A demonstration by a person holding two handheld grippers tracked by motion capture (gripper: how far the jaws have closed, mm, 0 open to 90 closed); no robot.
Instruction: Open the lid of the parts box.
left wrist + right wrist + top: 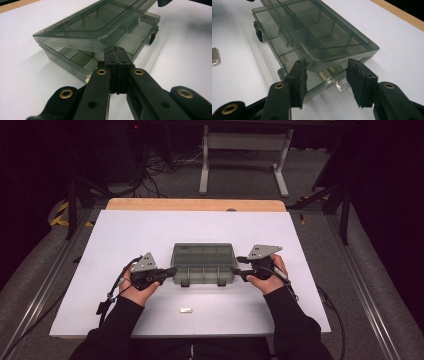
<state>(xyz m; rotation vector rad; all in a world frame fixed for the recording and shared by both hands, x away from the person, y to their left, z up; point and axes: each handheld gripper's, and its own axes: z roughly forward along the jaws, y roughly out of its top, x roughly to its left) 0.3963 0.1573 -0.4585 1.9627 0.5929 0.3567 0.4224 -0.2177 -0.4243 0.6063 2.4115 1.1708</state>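
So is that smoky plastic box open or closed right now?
Partly open. The lid is lifted clear of the box at its front edge, with a gap between them in both gripper views; the latches hang undone.

The small pale object [186,310] at six o'clock on the table [125,230] is too small to identify; the right gripper view's nine-o'clock edge crops it.

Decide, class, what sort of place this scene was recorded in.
Probably a lab or data-collection studio: a white work table, cables strewn on the grey floor, dark surroundings, and a person working a compartment box with a hand-held gripper.
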